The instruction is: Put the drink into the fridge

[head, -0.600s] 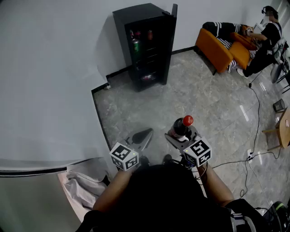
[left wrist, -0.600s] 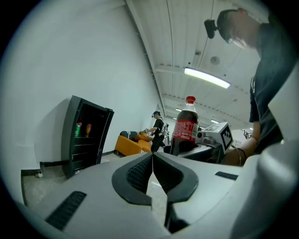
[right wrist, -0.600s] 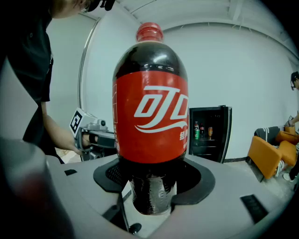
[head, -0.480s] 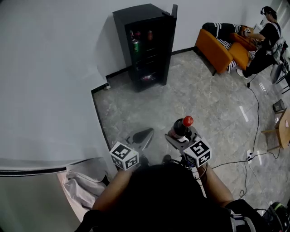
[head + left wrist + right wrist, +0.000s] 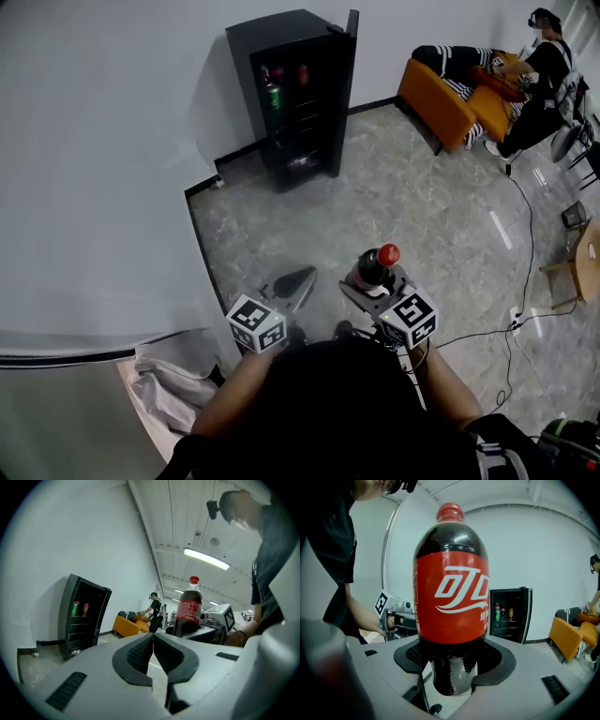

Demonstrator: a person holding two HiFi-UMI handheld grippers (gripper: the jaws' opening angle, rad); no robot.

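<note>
A dark cola bottle (image 5: pixel 451 597) with a red label and red cap stands upright between the jaws of my right gripper (image 5: pixel 452 660), which is shut on its lower body. In the head view the cola bottle (image 5: pixel 377 265) rises from the right gripper (image 5: pixel 373 284) above the grey floor. My left gripper (image 5: pixel 292 283) hangs beside it, shut and empty; its pads (image 5: pixel 140 654) meet at the tips in the left gripper view, where the bottle (image 5: pixel 188 606) shows to the right. The black fridge (image 5: pixel 292 94) stands open against the far wall, with cans on its top shelf.
An orange sofa (image 5: pixel 450 101) stands at the far right, with a person in black (image 5: pixel 536 75) beside it. A cable (image 5: pixel 525 234) runs across the floor on the right. A white wall (image 5: pixel 94 169) fills the left side, and a grey cloth (image 5: pixel 173 380) lies by my left elbow.
The view has shifted slightly, so the fridge and sofa sit a little further left. Both grippers and the bottle keep their places relative to me.
</note>
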